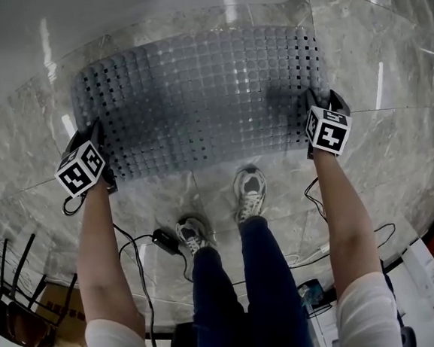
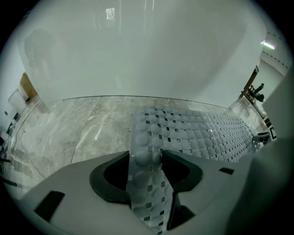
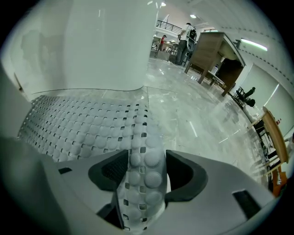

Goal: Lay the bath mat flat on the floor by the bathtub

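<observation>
A grey, bubble-textured bath mat [image 1: 202, 95] with square holes lies spread on the marble floor, its far edge along the white bathtub [image 1: 112, 12]. My left gripper [image 1: 97, 142] is at the mat's near left corner and my right gripper [image 1: 320, 98] at its near right corner. In the left gripper view the jaws [image 2: 146, 158] stand apart, with a raised strip of mat [image 2: 147, 183] loose between them. The right gripper [image 3: 146, 167] is likewise open around a curled mat edge [image 3: 144, 137]. The tub wall [image 2: 138, 55] rises just beyond the mat.
The person's two shoes [image 1: 250, 189] stand just behind the mat's near edge. A black adapter [image 1: 165, 240] and cables [image 1: 137, 251] trail on the floor behind them. A dark chair [image 1: 17, 300] sits at lower left. Wooden furniture [image 3: 216, 50] and distant people are seen in the right gripper view.
</observation>
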